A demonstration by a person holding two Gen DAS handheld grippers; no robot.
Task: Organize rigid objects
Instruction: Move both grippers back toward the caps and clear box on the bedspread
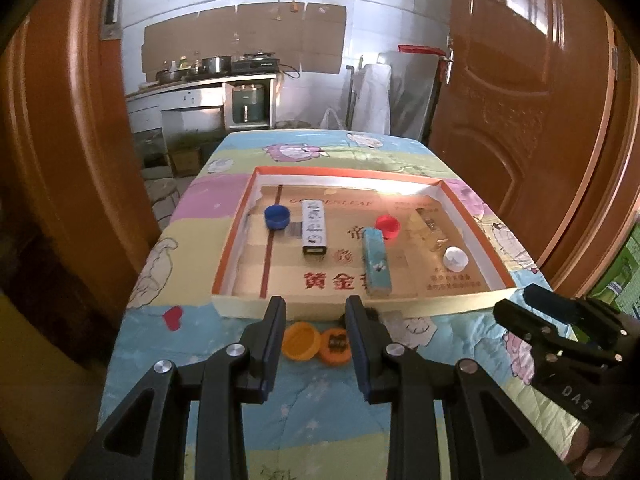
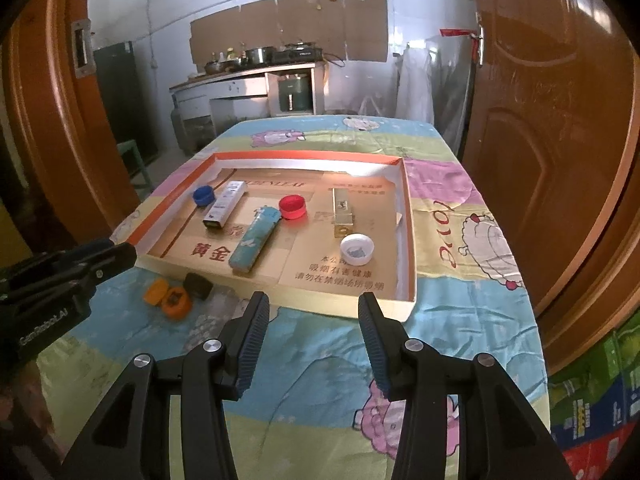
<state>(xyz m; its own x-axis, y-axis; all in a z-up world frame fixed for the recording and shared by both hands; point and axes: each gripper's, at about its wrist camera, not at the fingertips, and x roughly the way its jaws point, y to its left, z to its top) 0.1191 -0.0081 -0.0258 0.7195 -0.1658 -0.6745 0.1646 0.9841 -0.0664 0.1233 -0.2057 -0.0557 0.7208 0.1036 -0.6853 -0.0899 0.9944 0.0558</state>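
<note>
A shallow orange-rimmed tray (image 1: 440, 304) (image 2: 406, 200) lies on the cartoon-print cloth. In it are a blue cap (image 1: 277, 217), a white box (image 1: 314, 230), a teal box (image 1: 376, 260), a red cap (image 1: 388, 226), a gold box (image 2: 342, 210) and a white cap (image 2: 357, 249). Two orange caps (image 1: 301, 341) (image 1: 335, 346) and a dark cap (image 2: 198, 285) lie on the cloth before the tray's near wall. My left gripper (image 1: 315, 308) hovers above the orange caps, narrowly open and empty. My right gripper (image 2: 314, 300) hangs open and empty near the tray's front right corner.
Brown doors (image 1: 520, 120) (image 2: 52, 120) flank the table on both sides. Beyond its far end stands a kitchen counter (image 1: 200, 88) with pots. Coloured cartons (image 2: 592, 400) are stacked on the floor at the right. Bare cloth lies under my right gripper.
</note>
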